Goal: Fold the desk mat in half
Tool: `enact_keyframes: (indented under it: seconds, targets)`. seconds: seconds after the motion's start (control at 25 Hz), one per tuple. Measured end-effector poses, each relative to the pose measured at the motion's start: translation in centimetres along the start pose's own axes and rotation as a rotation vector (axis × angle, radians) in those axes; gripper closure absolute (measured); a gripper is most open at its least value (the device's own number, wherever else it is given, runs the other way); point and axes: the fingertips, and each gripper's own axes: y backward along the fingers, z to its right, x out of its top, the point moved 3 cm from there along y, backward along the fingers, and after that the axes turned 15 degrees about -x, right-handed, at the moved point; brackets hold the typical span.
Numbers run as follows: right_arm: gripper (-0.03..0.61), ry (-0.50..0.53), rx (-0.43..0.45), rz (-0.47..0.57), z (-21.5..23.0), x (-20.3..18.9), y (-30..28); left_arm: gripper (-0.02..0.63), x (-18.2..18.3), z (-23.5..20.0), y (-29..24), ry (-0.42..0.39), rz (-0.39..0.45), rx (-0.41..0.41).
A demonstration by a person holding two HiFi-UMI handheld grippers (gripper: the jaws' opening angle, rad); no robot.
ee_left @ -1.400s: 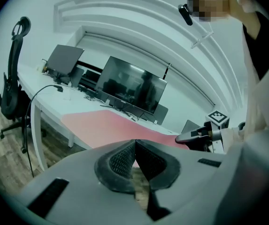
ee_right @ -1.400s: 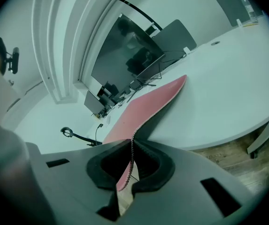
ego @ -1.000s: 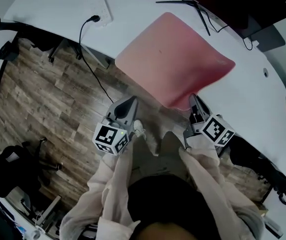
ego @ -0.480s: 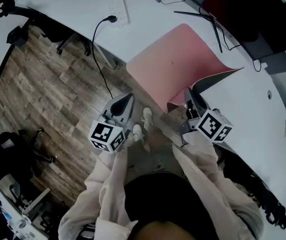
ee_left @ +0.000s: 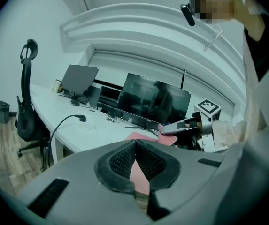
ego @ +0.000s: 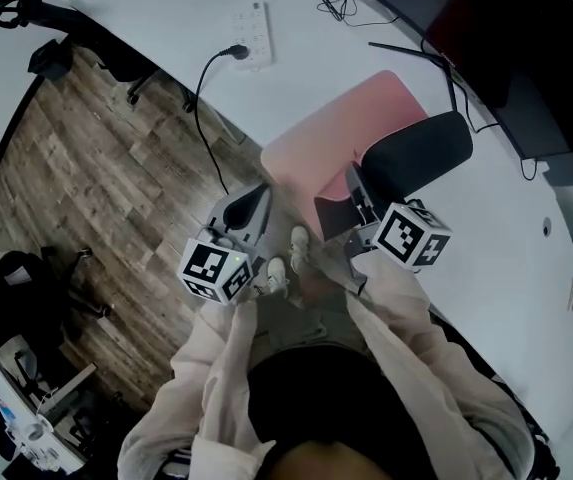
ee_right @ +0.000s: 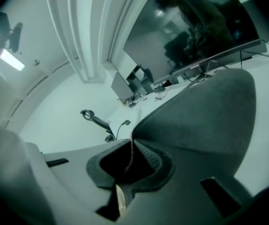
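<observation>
A pink mat [ego: 331, 143] is laid on the white desk [ego: 486, 258], near its front edge, at about 1 o'clock from the middle of the head view. The mat's corner at 3 o'clock is lifted and bent back over the rest, so its dark underside is turned up there. That raised part is held by the right gripper [ego: 354, 190]. In the right gripper view its fingers [ee_right: 150, 161] are pressed tight on the thin edge of the mat, and most of that view is filled by the dark underside. The left gripper [ego: 256, 200] is held at 9 o'clock from the right one, just beside the mat's near left corner and out past the desk edge. In the left gripper view its fingers [ee_left: 120, 161] are closed, with the tips together. Pink is seen through the slit behind the tips, but it cannot be told if the mat is touched. A white power strip [ego: 254, 30] is seen on the desk at 11 o'clock from the mat, and a black cable [ego: 204, 108] is plugged into it and hung down over the edge. A dark screen [ego: 486, 28] is stood at 1 o'clock, behind the mat. A wood floor [ego: 96, 188] is seen below, at 9 o'clock.
</observation>
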Motion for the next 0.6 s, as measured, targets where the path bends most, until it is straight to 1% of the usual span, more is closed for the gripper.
enact_keyframes:
  seconds: [0.2,0.4,0.6]
  targets:
    - [0.541,-0.026,0.013,-0.078,-0.2,0.5,-5.6,0.588,0.3,-2.1,-1.2,0.008,-0.008,0.041]
    - [0.540,-0.017,0.006,-0.125,-1.0,0.9,-10.2,0.588,0.4,-4.4,-1.7,0.027,-0.009,0.081]
    - [0.537,-0.012,0.010,-0.193,-1.7,0.1,-13.7,0.588,0.3,-6.9,-2.1,0.055,-0.007,0.118]
